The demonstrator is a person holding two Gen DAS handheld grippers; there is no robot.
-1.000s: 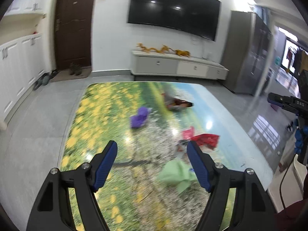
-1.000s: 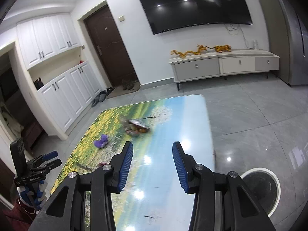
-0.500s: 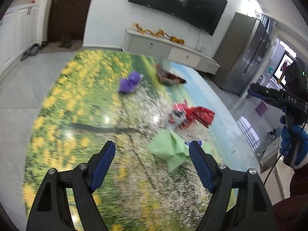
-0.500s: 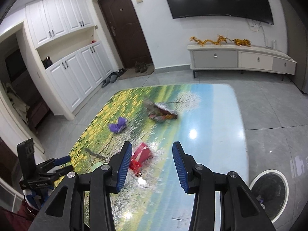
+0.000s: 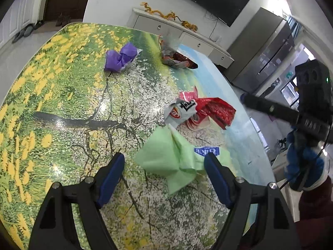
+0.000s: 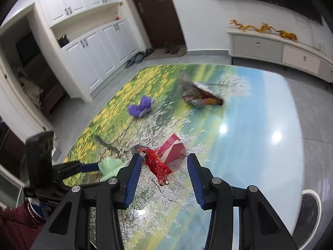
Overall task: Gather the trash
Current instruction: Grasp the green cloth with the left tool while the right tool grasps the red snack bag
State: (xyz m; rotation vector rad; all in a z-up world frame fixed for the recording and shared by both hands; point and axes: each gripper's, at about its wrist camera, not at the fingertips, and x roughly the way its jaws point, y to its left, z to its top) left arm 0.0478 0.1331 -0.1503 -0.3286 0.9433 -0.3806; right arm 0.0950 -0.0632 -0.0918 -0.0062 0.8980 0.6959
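left gripper (image 5: 164,164): being held with fingers spread, green wrapper (image 5: 172,162) lying between them unpinched | right gripper (image 6: 164,166): being held with fingers parted over red wrapper (image 6: 158,164), nothing pinched | trash: being left scattered on printed table (image 5: 62,95), purple wrapper (image 5: 120,57) farther back

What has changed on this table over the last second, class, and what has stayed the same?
Both grippers have come down toward the table: the left gripper now frames the green wrapper, the right gripper the red wrapper. Neither has taken hold of anything. The purple wrapper and the far crumpled bag lie where they were.
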